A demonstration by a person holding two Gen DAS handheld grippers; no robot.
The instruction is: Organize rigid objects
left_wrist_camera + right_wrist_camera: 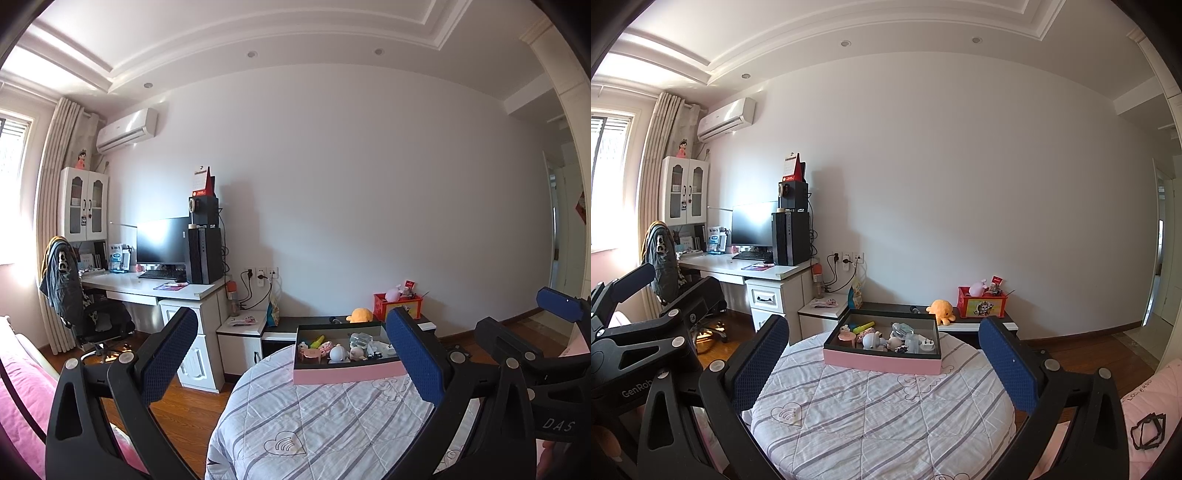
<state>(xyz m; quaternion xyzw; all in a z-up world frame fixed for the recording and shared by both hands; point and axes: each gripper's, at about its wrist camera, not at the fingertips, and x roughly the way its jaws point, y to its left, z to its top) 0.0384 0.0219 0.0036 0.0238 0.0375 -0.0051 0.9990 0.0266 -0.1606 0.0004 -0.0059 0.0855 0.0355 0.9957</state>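
Two handheld grippers are held level and side by side above a round table, both aimed toward a shallow box at its far edge. The left gripper point(295, 354) is spread wide with nothing between its fingers point(417, 358), which are padded in blue, dimpled foam on black plastic frames. The right gripper point(882, 354) is likewise spread wide and empty, and its fingers point(1008, 358) carry the same blue padding. The round table point(879, 417) is covered by a quilted white cloth with grey stripes and small stitched heart motifs. One rectangular box point(882, 363), pink outside and dark inside, is set flat on the cloth, well apart from both grippers. A jumble of small hard items is seen inside it: a yellow-green marker point(862, 326), a white plug adapter point(928, 345), and a round white figure point(873, 340); the rest cannot be counted reliably. One orange plush toy point(940, 308) is seen on a low dark shelf behind.
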